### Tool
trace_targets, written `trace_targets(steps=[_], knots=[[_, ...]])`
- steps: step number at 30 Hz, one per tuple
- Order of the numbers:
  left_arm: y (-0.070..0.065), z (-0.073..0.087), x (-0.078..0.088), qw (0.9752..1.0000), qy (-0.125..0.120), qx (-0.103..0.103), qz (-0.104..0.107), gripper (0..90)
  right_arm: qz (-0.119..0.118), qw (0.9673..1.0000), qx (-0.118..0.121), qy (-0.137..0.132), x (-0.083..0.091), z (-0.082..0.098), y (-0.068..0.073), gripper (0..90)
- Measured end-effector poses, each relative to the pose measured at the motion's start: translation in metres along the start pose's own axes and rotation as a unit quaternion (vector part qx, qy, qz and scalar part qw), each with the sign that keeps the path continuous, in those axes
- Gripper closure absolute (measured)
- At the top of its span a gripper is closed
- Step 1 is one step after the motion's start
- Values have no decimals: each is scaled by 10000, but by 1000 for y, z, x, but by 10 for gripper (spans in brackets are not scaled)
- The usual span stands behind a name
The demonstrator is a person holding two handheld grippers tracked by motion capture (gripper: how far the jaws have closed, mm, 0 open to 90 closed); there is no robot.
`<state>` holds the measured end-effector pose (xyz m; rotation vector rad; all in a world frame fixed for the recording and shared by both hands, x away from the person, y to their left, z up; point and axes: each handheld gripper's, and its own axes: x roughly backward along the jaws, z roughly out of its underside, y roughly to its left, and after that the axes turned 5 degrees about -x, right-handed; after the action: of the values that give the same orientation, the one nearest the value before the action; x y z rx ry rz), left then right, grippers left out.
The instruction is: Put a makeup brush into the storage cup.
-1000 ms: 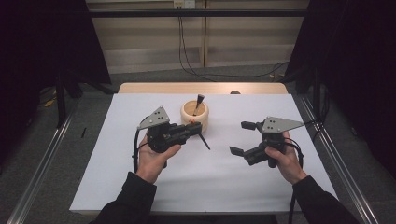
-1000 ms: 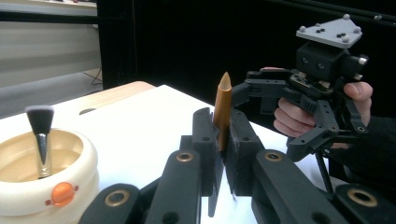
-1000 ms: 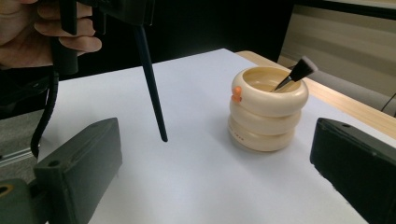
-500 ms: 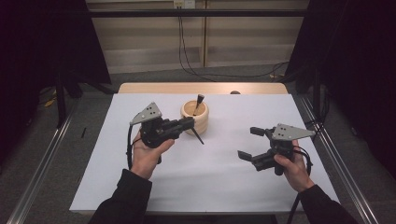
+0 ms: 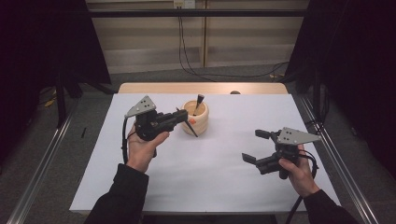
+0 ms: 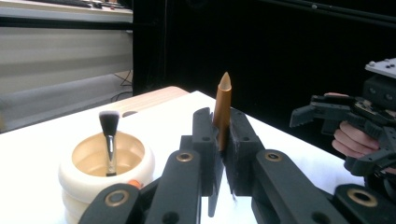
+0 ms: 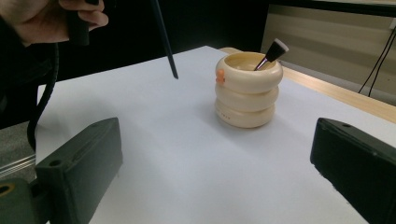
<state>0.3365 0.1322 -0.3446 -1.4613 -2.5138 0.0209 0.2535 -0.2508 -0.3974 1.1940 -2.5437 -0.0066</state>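
Left gripper (image 5: 180,117), jaws clamped on a slim brush (image 6: 222,109) held just beside the cream holder (image 5: 200,122): lift its dark tip over the rim before lowering, while the right gripper (image 5: 256,145) waits wide open and empty.

The white desk (image 5: 205,177) lies bare between the two hands, wide room to pass. Only the ringed cream holder (image 5: 198,122) stands mid-desk at the back, a makeup brush (image 5: 199,102) poking up from it.

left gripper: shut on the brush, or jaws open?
Shut on it. In the left gripper view the left gripper clamps the brown-tipped brush between both jaws; its dark handle hangs beside the holder.
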Motion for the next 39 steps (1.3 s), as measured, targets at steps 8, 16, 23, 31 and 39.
trace_targets(steps=[8, 16, 23, 31, 39], knots=[[6, -13, 1, 10000, -32, -51, -49, 842, 112, 9999, 29, -20, 7, 4, 3, 24], [18, -21, -2, 9998, -39, -94, -186, 842, 243, 9997, -6, 26, 12, 13, 3, 24], [29, -26, -13, 9995, -30, -130, -293, 842, 322, 9995, -38, -27, 13, 19, 4, 11], [37, -33, -18, 9984, 42, -161, -546, 842, 359, 9993, -85, -68, 15, 24, 6, 11], [45, -32, -26, 9971, 39, -184, -740, 842, 418, 9990, -72, -121, 15, 25, 7, 12]])
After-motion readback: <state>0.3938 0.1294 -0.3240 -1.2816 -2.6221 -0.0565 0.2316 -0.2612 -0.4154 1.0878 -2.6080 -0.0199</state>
